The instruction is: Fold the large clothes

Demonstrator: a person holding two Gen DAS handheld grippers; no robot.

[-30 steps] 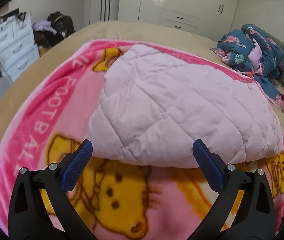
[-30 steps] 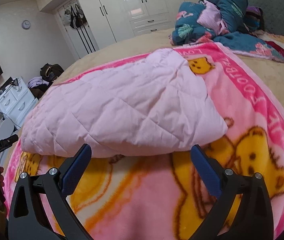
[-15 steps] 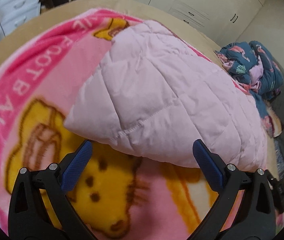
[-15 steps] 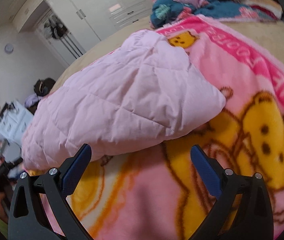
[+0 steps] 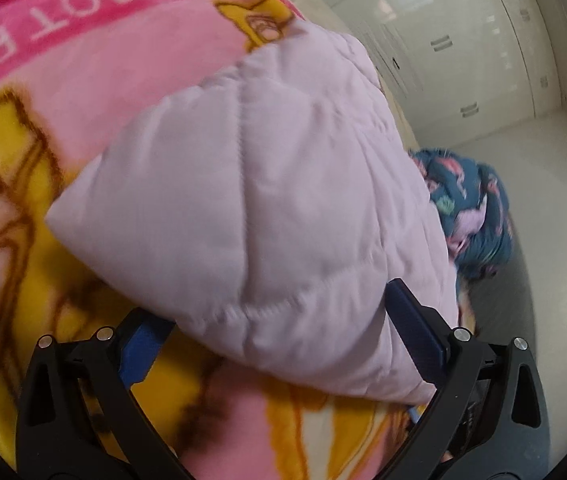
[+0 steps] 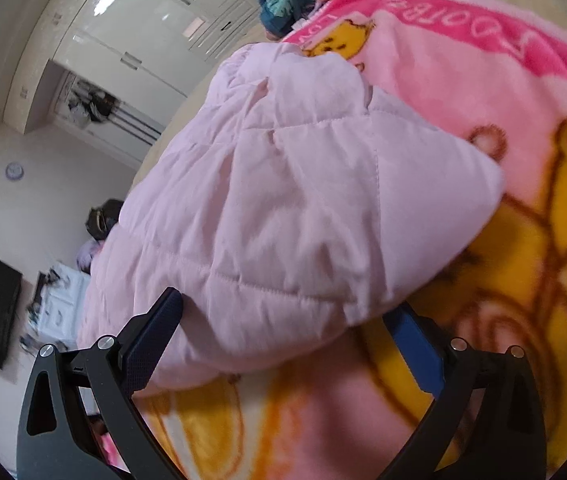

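Both grippers had closed in on the near edge of the garment since a second before, each rolling sideways as it came. From the left wrist, the left gripper (image 5: 279, 340) had its fingers spread wide, straddling the near left corner of the pink quilted jacket (image 5: 251, 184), nothing pinched yet. From the right wrist, the right gripper (image 6: 283, 340) likewise stood wide apart around the jacket's near right corner. The jacket lay already folded over on the cartoon blanket (image 6: 503, 280) covering the bed; a further fold likely remained, starting with gripping both corners.
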